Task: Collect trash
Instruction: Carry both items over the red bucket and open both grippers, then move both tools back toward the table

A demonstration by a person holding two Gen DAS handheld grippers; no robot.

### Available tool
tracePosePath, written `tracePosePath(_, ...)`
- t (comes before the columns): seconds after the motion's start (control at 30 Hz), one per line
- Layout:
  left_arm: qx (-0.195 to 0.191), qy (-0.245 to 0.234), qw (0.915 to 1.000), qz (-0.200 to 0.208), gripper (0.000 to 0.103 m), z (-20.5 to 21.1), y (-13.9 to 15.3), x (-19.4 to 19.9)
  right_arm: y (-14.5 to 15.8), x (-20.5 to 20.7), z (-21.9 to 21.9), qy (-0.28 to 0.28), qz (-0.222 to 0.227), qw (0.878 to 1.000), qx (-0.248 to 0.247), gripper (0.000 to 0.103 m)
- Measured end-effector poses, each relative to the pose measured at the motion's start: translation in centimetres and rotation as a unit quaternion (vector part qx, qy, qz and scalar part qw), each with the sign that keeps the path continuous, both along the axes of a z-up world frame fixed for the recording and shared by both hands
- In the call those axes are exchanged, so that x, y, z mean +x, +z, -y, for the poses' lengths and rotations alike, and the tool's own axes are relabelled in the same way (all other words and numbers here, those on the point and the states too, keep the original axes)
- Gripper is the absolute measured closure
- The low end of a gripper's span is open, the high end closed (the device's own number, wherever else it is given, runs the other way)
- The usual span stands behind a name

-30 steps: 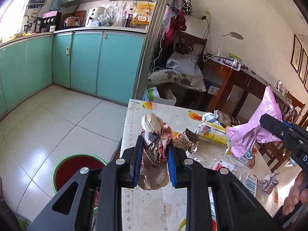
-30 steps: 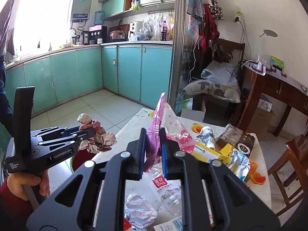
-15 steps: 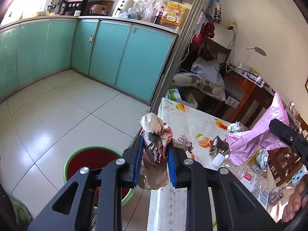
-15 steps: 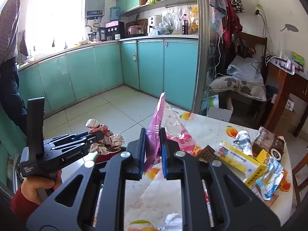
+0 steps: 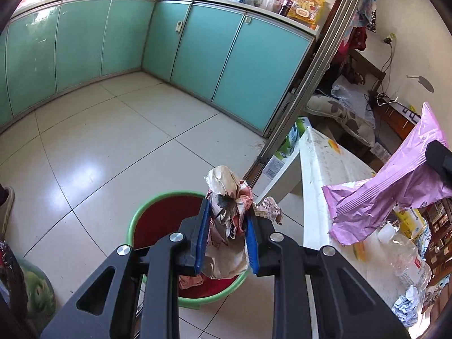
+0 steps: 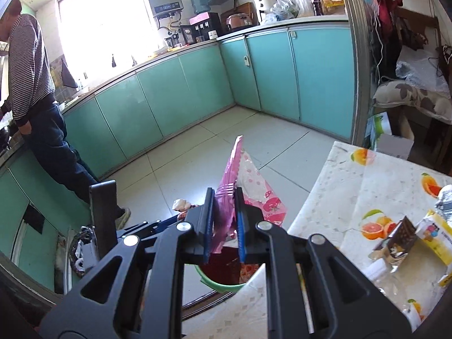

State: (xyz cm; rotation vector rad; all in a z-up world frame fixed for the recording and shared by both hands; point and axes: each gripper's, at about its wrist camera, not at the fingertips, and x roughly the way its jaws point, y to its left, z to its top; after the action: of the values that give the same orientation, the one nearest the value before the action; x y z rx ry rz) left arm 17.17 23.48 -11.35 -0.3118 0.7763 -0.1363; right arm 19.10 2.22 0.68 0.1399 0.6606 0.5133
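My left gripper (image 5: 226, 237) is shut on a crumpled wad of paper wrappers (image 5: 227, 197), held above a red bin with a green rim (image 5: 158, 220) on the floor beside the table. My right gripper (image 6: 223, 226) is shut on a pink plastic bag (image 6: 240, 186); in the left wrist view that pink bag (image 5: 389, 195) hangs over the table's near edge. The bin (image 6: 223, 279) shows just below the right gripper's jaws. The left gripper's body (image 6: 135, 231) sits to the left in the right wrist view.
The table with a fruit-print cloth (image 6: 353, 197) carries several wrappers, a yellow packet (image 6: 438, 237) and a clear bottle (image 5: 406, 254). Teal cabinets (image 5: 226, 65) line the tiled floor. A person in a striped top (image 6: 28, 84) stands at the counter. A metal door frame (image 5: 308, 84) rises beside the table.
Both grippers swung left and downward off the table toward the floor bin, each still holding its trash. The bin now lies directly beneath the left gripper's wad.
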Motion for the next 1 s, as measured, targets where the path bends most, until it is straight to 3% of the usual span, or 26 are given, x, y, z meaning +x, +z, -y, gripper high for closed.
tracePosePath(0.3,0.005,0.014,0.9994,-0.031,0.081,-0.9,-2.5,2.3,-2.7,4.3,-1.2,0.016,-0.059,0.996,0.058,0.089)
tracePosePath(0.63,0.007,0.025,0.9988,-0.041,0.079,-1.3,-3.3,3.4,-4.9,5.6,-2.2,0.020,-0.078,0.996,0.038,0.088)
tracePosePath(0.67,0.009,0.026,0.9986,-0.045,0.075,-1.2,-3.4,3.6,-5.0,5.6,-2.2,0.019,-0.078,0.996,0.034,0.086)
tracePosePath(0.7,0.009,0.029,0.9985,-0.047,0.064,-1.2,-3.5,3.8,-5.0,5.7,-2.3,0.016,-0.076,0.997,0.029,0.076)
tracePosePath(0.73,0.011,0.034,0.9982,-0.048,0.041,-1.2,-3.6,4.0,-4.9,5.7,-2.2,0.011,-0.073,0.997,0.025,0.057)
tracePosePath(0.8,0.014,0.047,0.9981,-0.037,0.016,-1.3,-3.4,3.9,-4.7,5.7,-2.1,0.000,-0.063,0.998,0.022,0.038)
tracePosePath(1.0,0.011,0.044,0.9985,-0.031,0.016,-1.1,-2.9,3.9,-3.9,5.6,-1.8,0.003,-0.056,0.998,0.017,0.038)
